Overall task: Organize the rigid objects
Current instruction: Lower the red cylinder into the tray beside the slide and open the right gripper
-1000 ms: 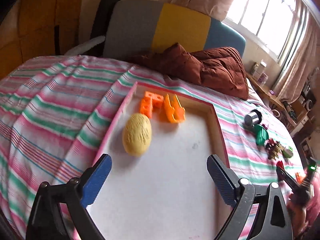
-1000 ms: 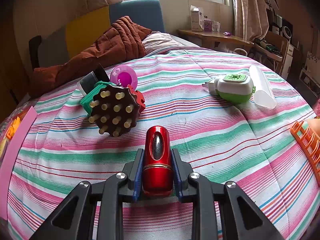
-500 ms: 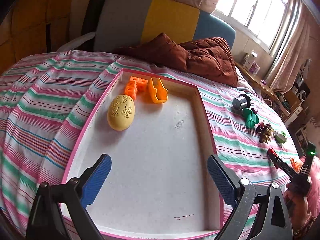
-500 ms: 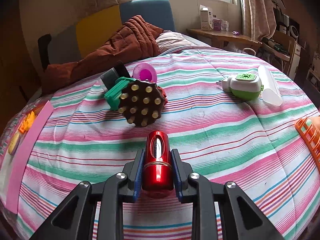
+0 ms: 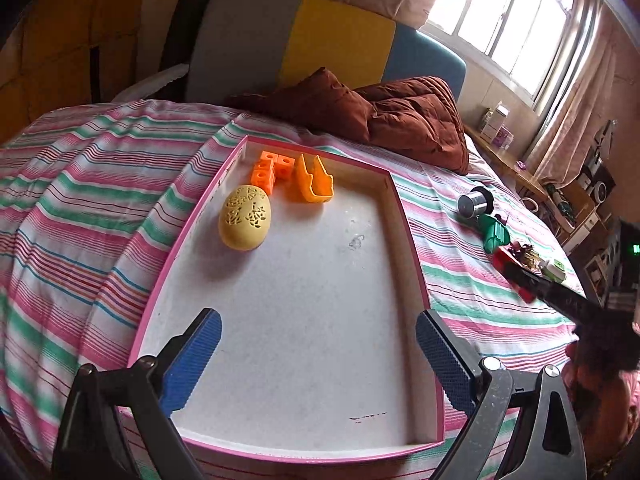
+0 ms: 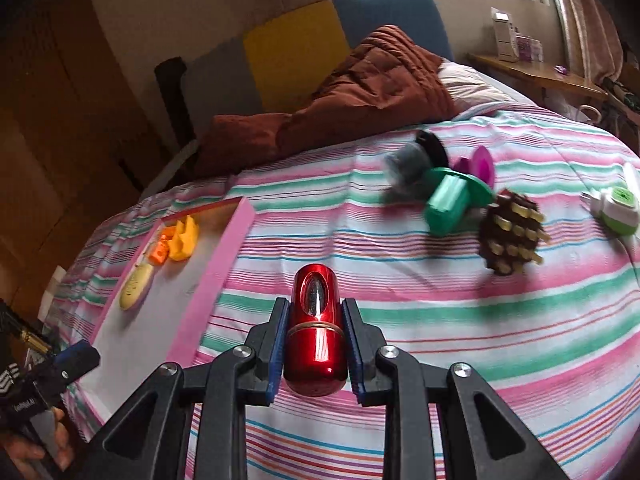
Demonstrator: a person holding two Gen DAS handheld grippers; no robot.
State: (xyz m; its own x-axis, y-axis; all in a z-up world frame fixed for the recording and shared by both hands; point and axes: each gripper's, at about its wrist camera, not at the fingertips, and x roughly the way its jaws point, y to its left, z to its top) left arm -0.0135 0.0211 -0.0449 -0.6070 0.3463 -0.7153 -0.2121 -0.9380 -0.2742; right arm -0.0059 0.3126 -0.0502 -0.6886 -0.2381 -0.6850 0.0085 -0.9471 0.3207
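Still-blurred grey cylinder (image 6: 412,164) beyond tray (image 6: 216,280)

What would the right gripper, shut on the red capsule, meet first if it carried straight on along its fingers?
Probably only the striped bedspread. The right gripper points down between the pink tray and the brown pegged piece, and nothing lies ahead of the red capsule. Depth is unclear.

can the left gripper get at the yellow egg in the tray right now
Probably yes. The left gripper is open and empty over the near part of the pink tray, and only bare tray floor lies between it and the yellow egg. The orange pieces sit beyond the egg.
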